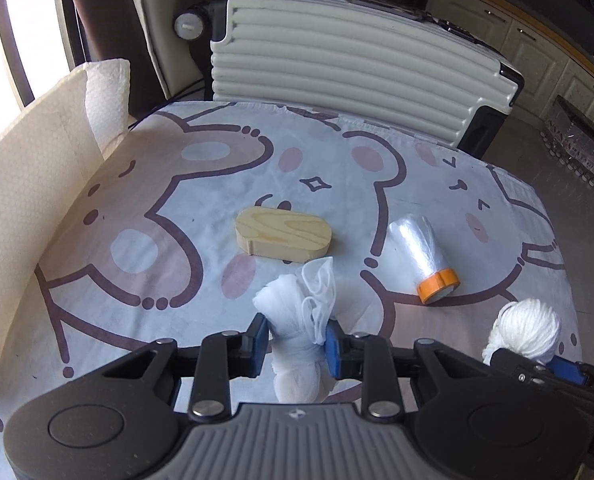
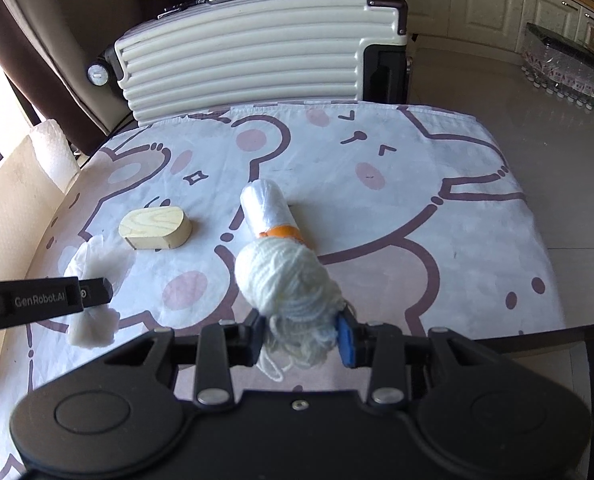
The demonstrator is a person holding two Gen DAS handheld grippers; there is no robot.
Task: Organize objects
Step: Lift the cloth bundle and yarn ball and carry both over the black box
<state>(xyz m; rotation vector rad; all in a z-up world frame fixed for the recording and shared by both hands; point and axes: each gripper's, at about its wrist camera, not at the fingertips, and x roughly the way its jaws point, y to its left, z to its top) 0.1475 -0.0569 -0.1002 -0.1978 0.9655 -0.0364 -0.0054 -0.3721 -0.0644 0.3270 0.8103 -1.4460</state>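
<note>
Your left gripper (image 1: 297, 340) clamps a white mesh bundle (image 1: 297, 320); your right gripper (image 2: 301, 332) grips the yarn ball (image 2: 285, 276). On the bear-print cloth (image 1: 137, 200), a wooden block (image 1: 284, 237) lies at 12 o'clock, what looks like a plastic-film roll (image 1: 421, 252) at 2. A ribbed suitcase (image 1: 337, 68) stands beyond.

You can read one text only: "GenRobot.AI", in pale letters on the black side of your left gripper (image 2: 97, 294), seen from the right wrist.
</note>
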